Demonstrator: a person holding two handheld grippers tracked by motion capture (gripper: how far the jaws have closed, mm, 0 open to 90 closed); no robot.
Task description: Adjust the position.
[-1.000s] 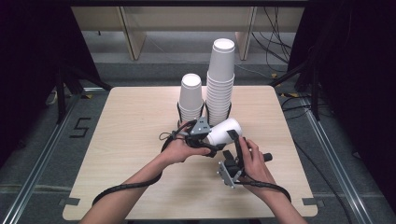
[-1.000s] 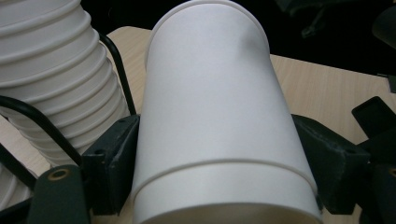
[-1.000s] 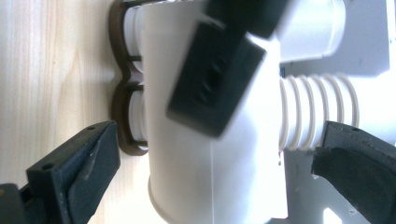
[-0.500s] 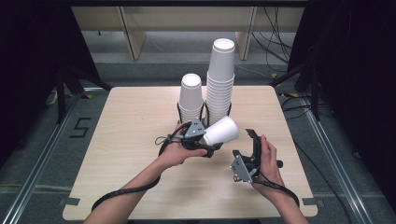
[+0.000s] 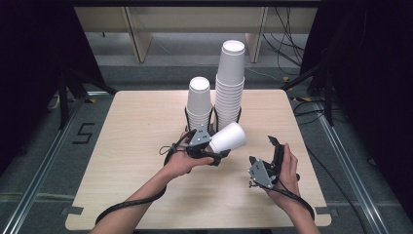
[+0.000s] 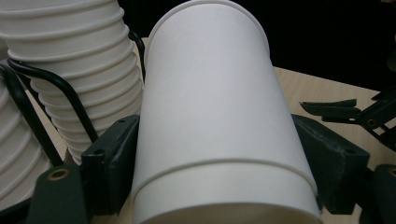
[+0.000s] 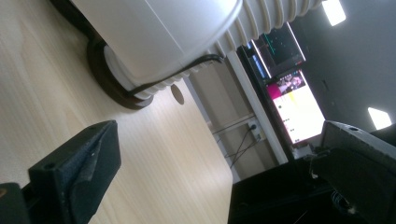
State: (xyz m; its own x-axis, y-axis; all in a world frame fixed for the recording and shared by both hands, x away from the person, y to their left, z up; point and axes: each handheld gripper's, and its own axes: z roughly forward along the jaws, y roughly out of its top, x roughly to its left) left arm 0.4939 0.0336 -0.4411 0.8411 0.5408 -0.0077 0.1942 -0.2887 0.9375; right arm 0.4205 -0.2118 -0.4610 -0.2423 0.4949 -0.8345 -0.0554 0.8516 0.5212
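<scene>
High view: a single white paper cup lies tipped on its side above the middle of the bench, clamped in the left tool, with its closed base pointing up and to the right toward the stacks. In the left gripper view the cup runs lengthwise between the two black jaws, whose pads press on its sides near the rolled rim, so this tool is clenched on it. The person's left hand wraps the tool body just in front of the short stack of cups. That stack stands in a black wire holder, and the tall stack of cups stands right beside it.

A second ago the right tool sat close under the cup, almost touching it. Half a second ago it was already clear of the cup, and now it is well to the right and nearer the bench's front edge, apart from the cup. Its jaws stand spread with nothing between them; in the right gripper view only bare bench top lies between the jaws, with the cup and the stacks at the upper left. The cup, the left tool and the two stacks sit where they were.
</scene>
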